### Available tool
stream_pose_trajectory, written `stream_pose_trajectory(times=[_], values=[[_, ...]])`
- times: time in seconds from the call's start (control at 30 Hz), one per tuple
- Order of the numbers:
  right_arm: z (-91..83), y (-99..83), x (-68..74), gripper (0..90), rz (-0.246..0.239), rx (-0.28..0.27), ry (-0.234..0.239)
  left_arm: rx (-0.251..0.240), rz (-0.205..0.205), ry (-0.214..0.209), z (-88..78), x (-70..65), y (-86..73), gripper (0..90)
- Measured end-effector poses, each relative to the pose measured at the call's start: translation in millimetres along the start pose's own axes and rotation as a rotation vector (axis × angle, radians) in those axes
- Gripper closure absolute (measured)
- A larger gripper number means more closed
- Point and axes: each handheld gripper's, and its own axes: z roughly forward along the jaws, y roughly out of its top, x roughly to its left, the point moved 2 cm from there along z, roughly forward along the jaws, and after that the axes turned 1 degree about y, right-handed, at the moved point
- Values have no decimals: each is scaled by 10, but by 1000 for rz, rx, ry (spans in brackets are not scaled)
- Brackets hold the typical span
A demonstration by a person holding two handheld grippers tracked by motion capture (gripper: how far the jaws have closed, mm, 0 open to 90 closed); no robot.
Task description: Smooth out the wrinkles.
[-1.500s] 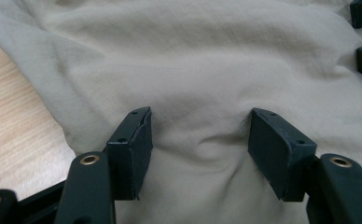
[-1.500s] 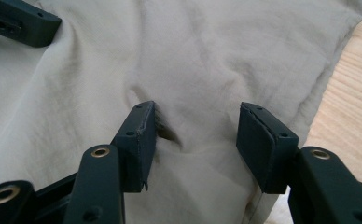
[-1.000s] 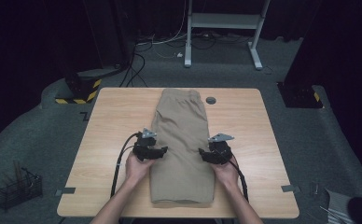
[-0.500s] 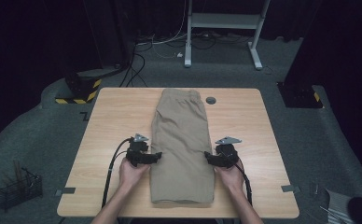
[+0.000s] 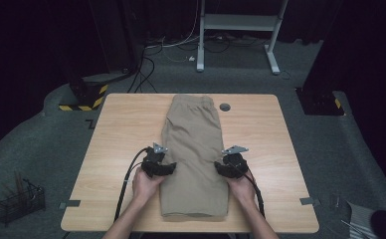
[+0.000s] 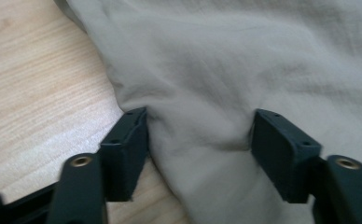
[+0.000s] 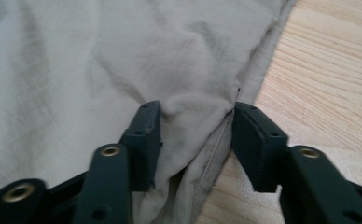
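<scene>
Pinching both side edges of the folded khaki shorts [image 5: 193, 154], apparently ahead of a fold

High view: shorts lie lengthwise mid-table [image 5: 116, 129]; left gripper [image 5: 167, 168] and right gripper [image 5: 220, 168] flank them toward the near hem. Left gripper view: jaws closing, cloth bunched between, pads touching it. Right gripper view: jaws closing, a ridge pinched at the seam. Next likely: tighten fully, then lift both edges together

lit from above over the table [image 5: 116, 149], bright and even on the wood, with the floor and back of the room falling into near black. soft, short shadows beside the shorts [image 5: 193, 149]. no glare. high view slightly grainy. close views sharp on the cloth folds, blurred on the near jaws, a little washed out.
</scene>
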Motion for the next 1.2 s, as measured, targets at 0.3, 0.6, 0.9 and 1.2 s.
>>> stream_pose_trajectory(times=[0.3, 0.6, 0.9, 1.2], values=[[11, 16, 14, 765, -10, -5, 25, -21, 13, -29, 20, -36, 31, 618], [18, 24, 29, 865, -21, -2, 54, -27, -10, -102, 49, -12, 53, 827], [-65, 19, -2, 878, -1, -43, 89, -35, 2, -126, -35, 47, 53, 867], [-287, 88, 60, 879, -43, -137, 113, -99, 4, -148, -293, 94, 86, 870]])
